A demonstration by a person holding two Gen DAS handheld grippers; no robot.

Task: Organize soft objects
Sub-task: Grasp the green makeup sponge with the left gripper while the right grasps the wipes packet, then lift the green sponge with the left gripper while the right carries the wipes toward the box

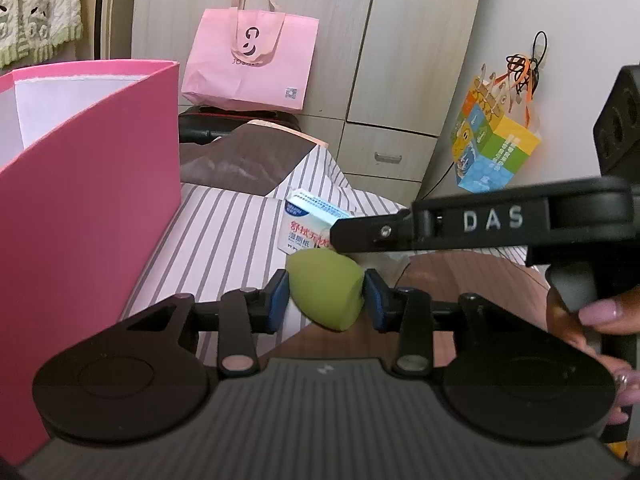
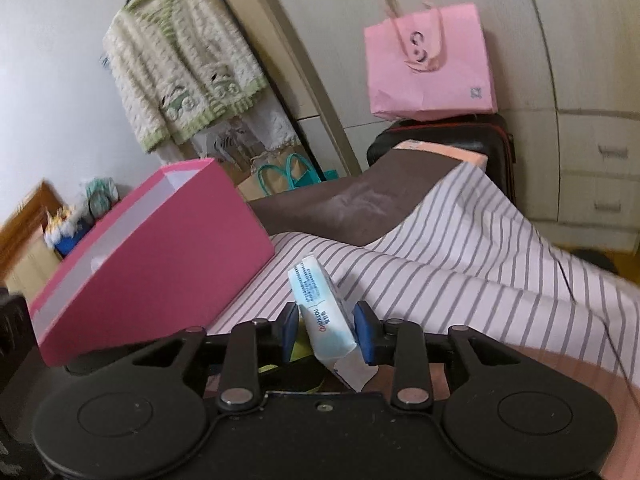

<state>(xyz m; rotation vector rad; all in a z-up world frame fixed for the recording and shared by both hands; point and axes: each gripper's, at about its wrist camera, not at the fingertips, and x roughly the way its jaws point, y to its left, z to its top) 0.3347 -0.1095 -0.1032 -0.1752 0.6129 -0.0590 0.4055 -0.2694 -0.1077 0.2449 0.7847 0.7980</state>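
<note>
1. Left gripper (image 1: 326, 294) first: a green sponge (image 1: 326, 290), egg-shaped, sits squarely between the two blue pads (image 1: 280, 300), its blunt end toward the right pad and its narrow tip pointing down toward the camera. The jaws stand at a middling width and look closed onto it, with both pads touching its flanks.

2. How it will handle, by my reading: very light, spongy and matte, so slip is unlikely. The risk is squeezing it out of shape, or the tapered end popping free. Best hold is across the fat middle, which is about where the pads are.

3. Right gripper (image 2: 326, 330) now: a pack of wet wipes (image 2: 322, 312) stands tilted between its pads, one end poking forward beyond the fingertips. The right pad is against it. The left pad looks close, but I can't tell whether it is touching, so this grip is uncertain.

4. The pack looks like glossy film over a soft filling. I'd judge it heavier than the sponge, slick, and inclined to sag or pivot if pinched at an end. Clamping the broad faces near the middle seems safer.

5. The pink box (image 1: 80, 184) is open-topped and rests on the striped cloth (image 2: 460, 264), left of and forward from both sets of jaws. It is the likely destination.
</note>
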